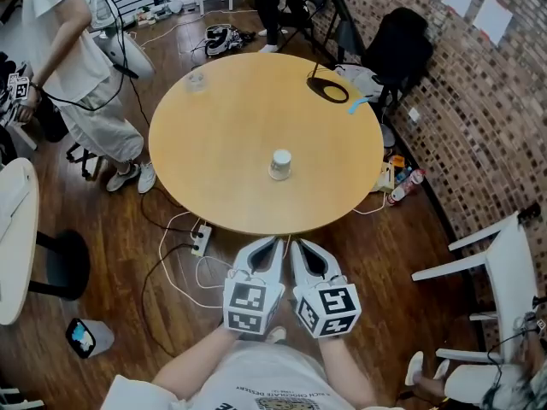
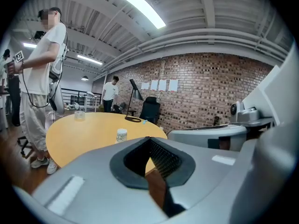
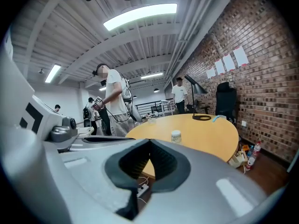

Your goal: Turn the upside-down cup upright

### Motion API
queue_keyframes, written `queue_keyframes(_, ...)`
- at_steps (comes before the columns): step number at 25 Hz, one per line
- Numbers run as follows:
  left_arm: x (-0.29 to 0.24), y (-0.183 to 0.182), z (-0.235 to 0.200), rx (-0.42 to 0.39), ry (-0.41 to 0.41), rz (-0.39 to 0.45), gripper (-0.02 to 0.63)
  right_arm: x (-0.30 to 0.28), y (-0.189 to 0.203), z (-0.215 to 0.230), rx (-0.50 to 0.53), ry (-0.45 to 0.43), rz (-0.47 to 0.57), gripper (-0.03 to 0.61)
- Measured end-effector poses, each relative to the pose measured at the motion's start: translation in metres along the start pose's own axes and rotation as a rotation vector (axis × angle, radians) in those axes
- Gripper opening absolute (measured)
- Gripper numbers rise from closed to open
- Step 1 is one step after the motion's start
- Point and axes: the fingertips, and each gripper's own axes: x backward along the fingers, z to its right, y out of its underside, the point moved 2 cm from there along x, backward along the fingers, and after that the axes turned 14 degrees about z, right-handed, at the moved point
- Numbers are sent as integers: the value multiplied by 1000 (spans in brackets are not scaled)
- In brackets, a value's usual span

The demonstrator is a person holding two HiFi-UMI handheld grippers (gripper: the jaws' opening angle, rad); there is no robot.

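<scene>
**Cup (image 1: 280, 164), small, white, paper-like, dead ahead of two empty grippers**

Head view: stands on end at the middle of the round yellow wooden table (image 1: 214, 169), long axis vertical, well apart from both tools. Shows a pale disc on top; cannot tell at this size whether that is base or mouth. Finds the grey left gripper (image 1: 272, 244) and grey right gripper (image 1: 297, 246) side by side off the table's near rim, noses aimed across the top. Puts the cup straight ahead, almost on the line between the two noses, neither hand clearly nearer.

Left gripper view: jaws of the left gripper (image 2: 149, 140) pressed together, nothing between them. Places the cup (image 2: 121, 135) beyond and a little left of the tips.

Right gripper view: jaws of the right gripper (image 3: 149, 142) likewise closed tight and bare. Places the cup (image 3: 175, 136) beyond and a little right of the tips.

Fits either a cup awaiting its turn or one already set on its base; settles neither. Any reach would run forward over the near rim, from either side alike.
</scene>
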Motion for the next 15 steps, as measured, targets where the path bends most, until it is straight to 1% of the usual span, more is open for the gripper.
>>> queue_keyframes(7, 19, 6, 26, -7, -6, -15, 6, 28, 5, -2, -25, -20, -2, 2)
queue_keyframes(15, 21, -3, 37, -20, -17, -3, 6, 38, 4, 0, -34, -30, -4, 2)
